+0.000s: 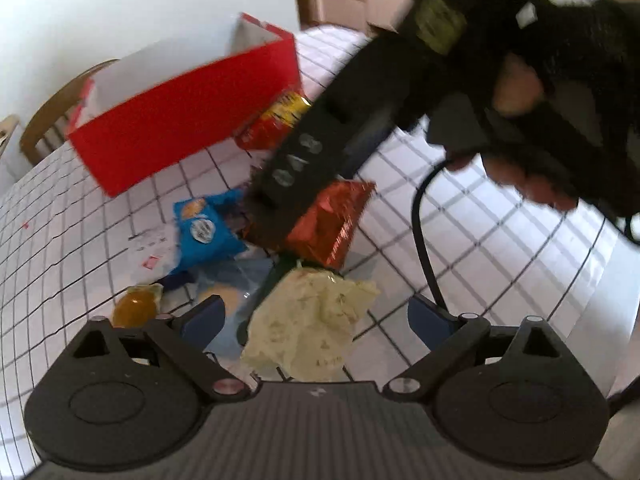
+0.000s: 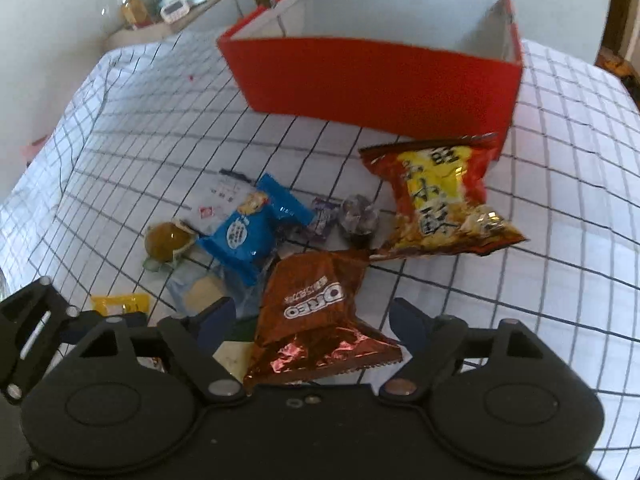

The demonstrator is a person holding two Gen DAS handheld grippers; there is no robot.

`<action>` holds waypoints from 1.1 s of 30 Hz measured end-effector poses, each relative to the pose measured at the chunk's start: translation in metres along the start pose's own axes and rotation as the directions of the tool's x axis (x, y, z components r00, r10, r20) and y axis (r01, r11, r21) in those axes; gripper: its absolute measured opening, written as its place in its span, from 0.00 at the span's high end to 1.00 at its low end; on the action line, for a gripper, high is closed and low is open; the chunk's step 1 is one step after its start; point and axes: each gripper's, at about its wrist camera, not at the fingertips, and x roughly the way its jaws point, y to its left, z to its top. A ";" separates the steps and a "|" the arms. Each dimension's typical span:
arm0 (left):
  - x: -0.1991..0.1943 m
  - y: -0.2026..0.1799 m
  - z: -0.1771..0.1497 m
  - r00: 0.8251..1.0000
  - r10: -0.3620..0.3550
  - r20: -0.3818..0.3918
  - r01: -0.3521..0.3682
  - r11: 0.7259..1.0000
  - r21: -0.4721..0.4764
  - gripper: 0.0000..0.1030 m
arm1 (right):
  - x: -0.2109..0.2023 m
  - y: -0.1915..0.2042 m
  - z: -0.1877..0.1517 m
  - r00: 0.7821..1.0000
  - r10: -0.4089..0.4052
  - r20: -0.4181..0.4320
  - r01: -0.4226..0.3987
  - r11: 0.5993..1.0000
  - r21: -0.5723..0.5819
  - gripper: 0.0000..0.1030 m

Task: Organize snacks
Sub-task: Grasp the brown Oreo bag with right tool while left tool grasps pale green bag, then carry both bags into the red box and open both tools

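The Oreo bag (image 2: 320, 312) was framed lengthwise between the wide, unclosed jaws of the right hand-held gripper (image 2: 316, 320), nearer it than the left hand-held gripper (image 1: 316, 316), likewise wide, over a pale packet (image 1: 308, 320).

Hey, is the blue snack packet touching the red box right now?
Apart. The right wrist view shows checked tablecloth between the blue snack packet and the red box.
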 end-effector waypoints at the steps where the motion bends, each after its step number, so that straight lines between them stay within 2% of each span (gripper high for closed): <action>1: 0.005 -0.001 0.000 1.000 -0.004 -0.016 0.004 1.000 0.014 0.09 | 0.003 0.000 0.000 1.000 0.008 -0.010 -0.008 1.000 -0.003 0.19; 3: 0.012 -0.002 -0.001 0.999 0.005 -0.035 -0.004 0.999 0.039 0.12 | 0.008 -0.001 0.000 1.000 0.007 -0.029 -0.007 1.000 0.002 0.21; 8: 0.020 -0.008 0.000 0.998 0.033 -0.052 -0.030 0.997 0.068 0.26 | 0.013 -0.002 -0.001 0.999 0.012 -0.036 -0.012 1.000 -0.001 0.39; 9: 0.021 -0.008 0.001 0.997 0.046 -0.055 -0.042 0.997 0.066 0.35 | 0.013 -0.002 -0.001 0.999 0.012 -0.032 -0.012 1.000 0.000 0.40; 10: 0.022 -0.007 0.001 0.996 0.056 -0.062 -0.052 0.997 0.062 0.41 | 0.011 -0.002 -0.001 1.000 0.011 -0.026 -0.011 1.000 0.000 0.43; 14: 0.021 0.002 0.003 0.996 0.054 -0.070 -0.055 0.998 -0.009 0.49 | 0.009 -0.005 -0.002 1.000 0.022 -0.015 -0.022 1.000 0.016 0.52; 18: 0.015 0.010 0.005 0.997 0.045 -0.067 -0.052 0.994 -0.099 0.61 | 0.002 -0.012 -0.004 0.998 0.058 0.004 -0.058 0.997 0.048 0.55; 22: 0.011 0.018 0.007 0.996 0.047 -0.079 -0.061 0.982 -0.181 0.63 | -0.005 -0.015 -0.009 0.997 0.076 0.021 -0.077 0.995 0.061 0.57; 26: -0.007 0.029 0.009 0.998 0.027 -0.062 -0.044 0.955 -0.292 0.63 | -0.025 -0.017 -0.008 0.992 0.109 0.058 -0.111 0.993 0.047 0.58; 33: -0.042 0.052 0.038 0.997 0.075 -0.008 -0.071 0.901 -0.428 0.63 | -0.065 -0.023 0.014 0.982 0.131 0.139 -0.133 0.991 0.001 0.58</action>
